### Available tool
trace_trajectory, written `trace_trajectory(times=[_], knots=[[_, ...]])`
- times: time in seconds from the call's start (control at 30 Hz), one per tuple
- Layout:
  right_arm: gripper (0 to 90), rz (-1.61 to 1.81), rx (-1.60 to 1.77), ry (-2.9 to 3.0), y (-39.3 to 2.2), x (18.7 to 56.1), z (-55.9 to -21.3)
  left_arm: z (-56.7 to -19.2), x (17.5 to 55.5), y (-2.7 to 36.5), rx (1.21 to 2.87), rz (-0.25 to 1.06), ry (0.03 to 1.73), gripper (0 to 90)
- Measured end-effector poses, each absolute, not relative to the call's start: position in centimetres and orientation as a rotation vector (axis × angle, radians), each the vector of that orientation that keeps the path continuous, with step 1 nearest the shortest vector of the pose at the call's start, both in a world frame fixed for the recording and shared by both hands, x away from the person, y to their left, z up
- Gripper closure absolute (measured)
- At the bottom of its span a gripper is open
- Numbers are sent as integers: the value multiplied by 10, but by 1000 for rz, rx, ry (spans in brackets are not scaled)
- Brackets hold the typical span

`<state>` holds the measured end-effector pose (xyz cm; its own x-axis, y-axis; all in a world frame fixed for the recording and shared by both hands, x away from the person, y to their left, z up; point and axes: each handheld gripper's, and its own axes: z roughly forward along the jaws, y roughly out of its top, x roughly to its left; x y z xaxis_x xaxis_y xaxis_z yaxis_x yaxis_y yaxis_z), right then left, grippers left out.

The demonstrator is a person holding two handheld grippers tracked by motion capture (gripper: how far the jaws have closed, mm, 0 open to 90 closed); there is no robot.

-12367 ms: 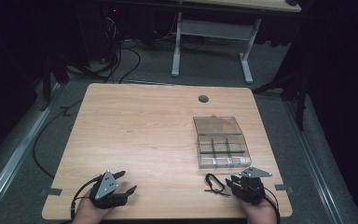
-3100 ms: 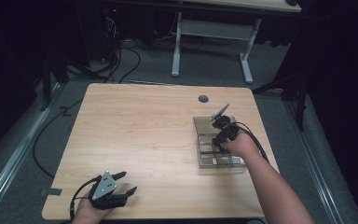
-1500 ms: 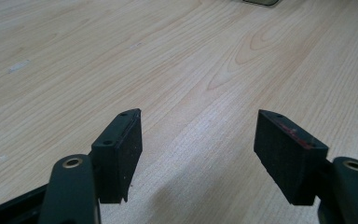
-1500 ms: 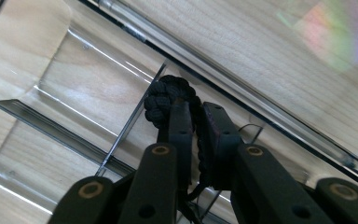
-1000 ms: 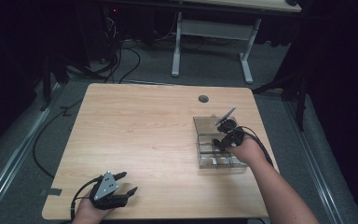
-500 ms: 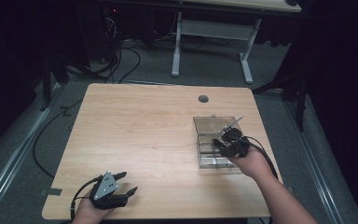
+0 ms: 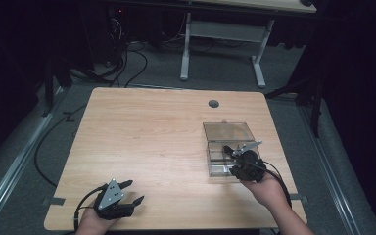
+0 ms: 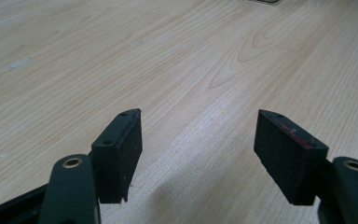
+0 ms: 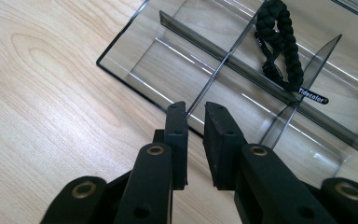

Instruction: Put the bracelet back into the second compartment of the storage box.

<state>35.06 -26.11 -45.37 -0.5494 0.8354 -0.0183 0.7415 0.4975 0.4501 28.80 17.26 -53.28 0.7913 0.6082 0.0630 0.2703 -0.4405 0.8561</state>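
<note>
A clear plastic compartment box (image 7: 227, 131) lies on the right half of the wooden table (image 7: 152, 132). In the right gripper view a black braided cord (image 9: 279, 42) with a small label lies in one of the box's (image 9: 121, 74) compartments. My right gripper (image 7: 231, 152) hovers at the box's near edge, its tips (image 9: 196, 112) just over the rim. Its jaws have just been opening and stand a narrow gap apart with nothing between them. My left gripper (image 7: 132, 192) rests at the table's front left, wide open (image 8: 198, 149) and holding nothing.
A round cable hole (image 7: 213, 103) sits near the table's far edge. Bare wood (image 8: 168, 56) stretches ahead of the left gripper. Beyond the table are a grey floor, cables and the legs of another desk (image 7: 186, 54).
The right hand has drawn back from over the box's far part to its near edge, leaving the cord in a compartment. The left gripper has stayed put.
</note>
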Motion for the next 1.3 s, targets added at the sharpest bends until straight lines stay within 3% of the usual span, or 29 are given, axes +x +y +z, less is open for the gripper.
trace_trajectory(times=[0.5, 1.1, 1.3], knots=[[764, 754, 1291, 2385, -265, 314, -476, -533, 288, 173, 2029, 456, 655, 327], [641, 1062, 1290, 2172, -272, 280, -526, -533, 288, 174, 2021, 467, 660, 326], [592, 1082, 1232, 2148, -269, 279, -528, -533, 288, 173, 2019, 459, 658, 325]])
